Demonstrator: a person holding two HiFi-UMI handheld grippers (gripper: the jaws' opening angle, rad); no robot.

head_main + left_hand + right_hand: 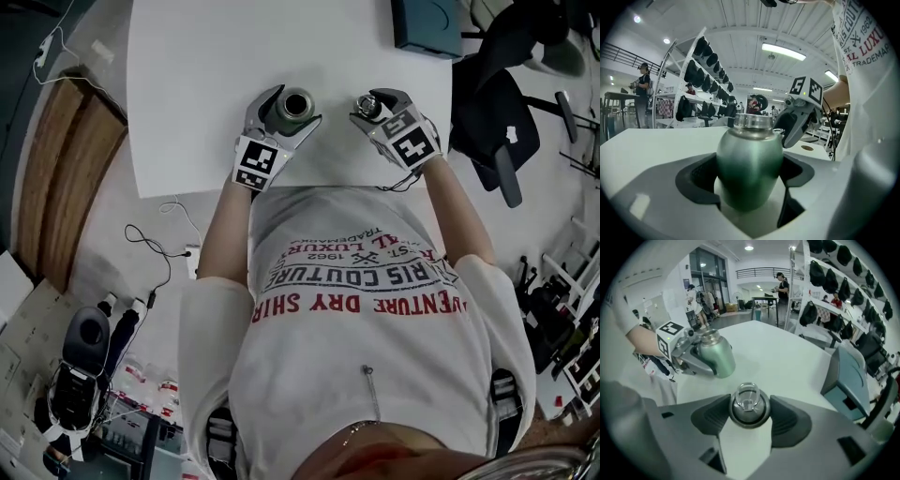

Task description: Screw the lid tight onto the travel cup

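Note:
A green metal travel cup point(749, 161) with a bare steel neck stands upright on the white table point(206, 84); my left gripper point(284, 105) is shut on its body. The cup point(296, 103) shows its open mouth from above, and in the right gripper view the cup point(715, 357) appears at the left with the left gripper point(686, 355) around it. My right gripper point(378, 105) is shut on the round steel lid point(749, 405), which has a clear loop on top. The lid point(367, 105) is held to the right of the cup, apart from it. The right gripper point(799, 117) shows beyond the cup.
A dark teal box point(427, 23) lies at the table's far right corner. A black office chair point(502, 131) stands right of the table. Cables and a power strip point(150, 262) lie on the floor at the left. Racks of helmets point(703, 61) and people stand in the background.

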